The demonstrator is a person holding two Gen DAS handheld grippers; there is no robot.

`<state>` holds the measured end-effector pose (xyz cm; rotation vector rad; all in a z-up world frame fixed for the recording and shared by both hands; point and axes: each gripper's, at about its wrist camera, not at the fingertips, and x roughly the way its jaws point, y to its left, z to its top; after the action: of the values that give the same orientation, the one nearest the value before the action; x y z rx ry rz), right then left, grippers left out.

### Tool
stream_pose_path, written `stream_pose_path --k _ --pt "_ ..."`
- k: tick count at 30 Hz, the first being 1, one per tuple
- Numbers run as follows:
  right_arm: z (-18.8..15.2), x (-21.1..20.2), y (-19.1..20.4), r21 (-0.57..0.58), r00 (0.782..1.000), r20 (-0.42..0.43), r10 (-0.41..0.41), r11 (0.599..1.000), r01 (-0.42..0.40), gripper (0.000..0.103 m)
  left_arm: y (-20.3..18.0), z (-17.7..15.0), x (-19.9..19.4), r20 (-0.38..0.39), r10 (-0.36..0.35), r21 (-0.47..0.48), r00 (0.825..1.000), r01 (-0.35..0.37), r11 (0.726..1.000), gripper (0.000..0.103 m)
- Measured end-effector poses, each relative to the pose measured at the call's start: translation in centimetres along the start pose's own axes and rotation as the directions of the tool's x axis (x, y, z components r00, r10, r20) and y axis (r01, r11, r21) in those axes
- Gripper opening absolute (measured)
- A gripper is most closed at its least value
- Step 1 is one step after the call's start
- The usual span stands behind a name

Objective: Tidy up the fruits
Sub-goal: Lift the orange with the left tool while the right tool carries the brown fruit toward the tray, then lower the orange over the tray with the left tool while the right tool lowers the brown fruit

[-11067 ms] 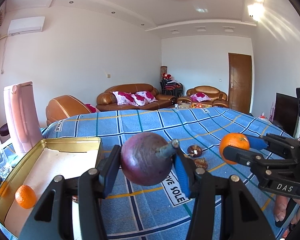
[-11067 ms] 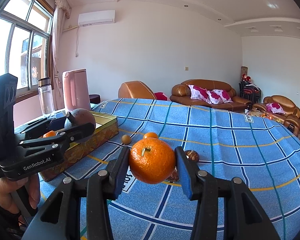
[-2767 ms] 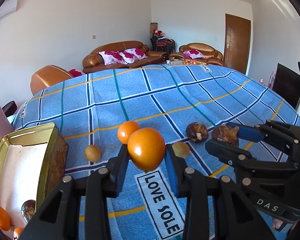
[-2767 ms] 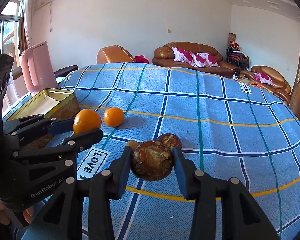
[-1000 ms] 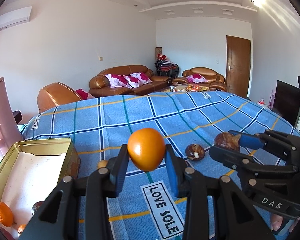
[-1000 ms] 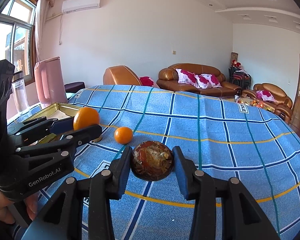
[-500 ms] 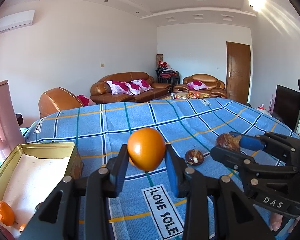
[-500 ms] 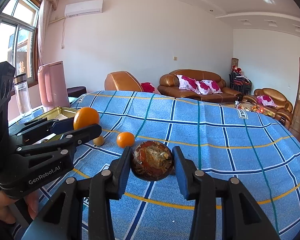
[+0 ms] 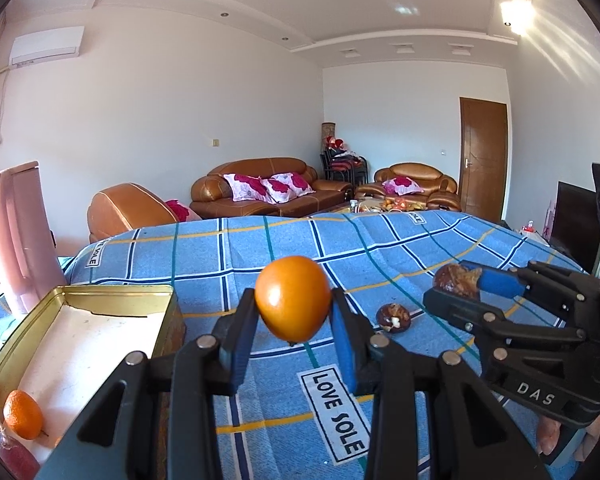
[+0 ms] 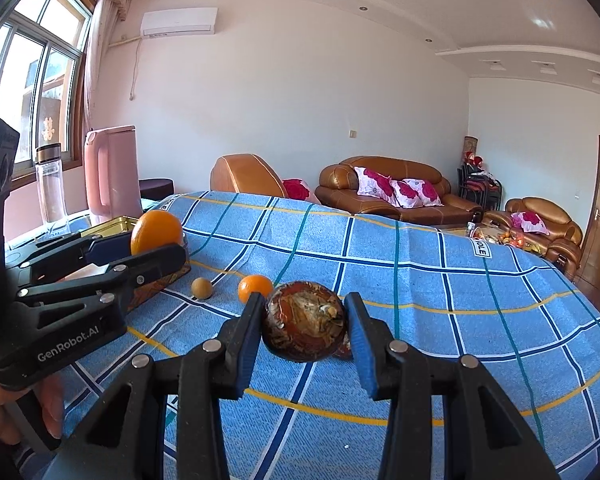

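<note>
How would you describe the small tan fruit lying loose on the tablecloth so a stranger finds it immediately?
Start at the gold tin on the blue checked tablecloth. Just beyond its near corner lie two loose round fruits: the small tan fruit sits nearer the tin, smaller and duller than the bright orange beside it.

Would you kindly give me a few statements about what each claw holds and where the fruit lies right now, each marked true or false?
1. The left claw is shut on an orange. True.
2. The right claw is open and holds nothing. False: it is shut on a mottled brown fruit.
3. A small orange lies inside the gold tin. True.
4. No fruit is left on the blue checked cloth. False: a loose orange and a small tan fruit lie on it.
5. The gold tin stands to the right of the right claw. False: it is on the left claw's side.
</note>
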<state>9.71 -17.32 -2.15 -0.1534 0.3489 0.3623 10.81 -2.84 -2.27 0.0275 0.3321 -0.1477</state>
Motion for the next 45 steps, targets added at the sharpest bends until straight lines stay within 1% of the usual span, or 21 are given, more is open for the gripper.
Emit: stream_pose_path --k 2,8,19,32,45 --pt "0.1 0.1 0.7 -0.016 1.000 -0.004 -0.012 1.000 0.012 0.043 0.3 -0.2 -0.5 0.002 0.005 0.000 1.000 -0.005 1.000 0.037" --pt "0.3 0.2 2.7 -0.043 1.000 -0.013 0.003 0.999 -0.003 0.043 1.6 -0.6 -2.4 0.017 0.050 0.021 0.999 -0.050 0.999 0.037" --pt "0.7 0.7 5.9 -0.076 0.999 -0.021 0.048 0.996 -0.049 0.043 4.4 -0.7 -5.1 0.027 0.124 0.014 0.992 -0.124 0.992 0.037" --pt "1.2 1.5 9.5 -0.096 0.990 -0.032 0.134 0.986 -0.137 0.043 7.0 -1.5 -7.0 0.014 0.178 -0.001 0.984 -0.178 0.984 0.037" --pt "2.2 1.7 13.0 -0.108 0.975 -0.041 0.220 0.969 -0.224 0.043 9.9 -2.1 -8.5 0.012 0.227 -0.034 0.974 -0.226 0.974 0.037"
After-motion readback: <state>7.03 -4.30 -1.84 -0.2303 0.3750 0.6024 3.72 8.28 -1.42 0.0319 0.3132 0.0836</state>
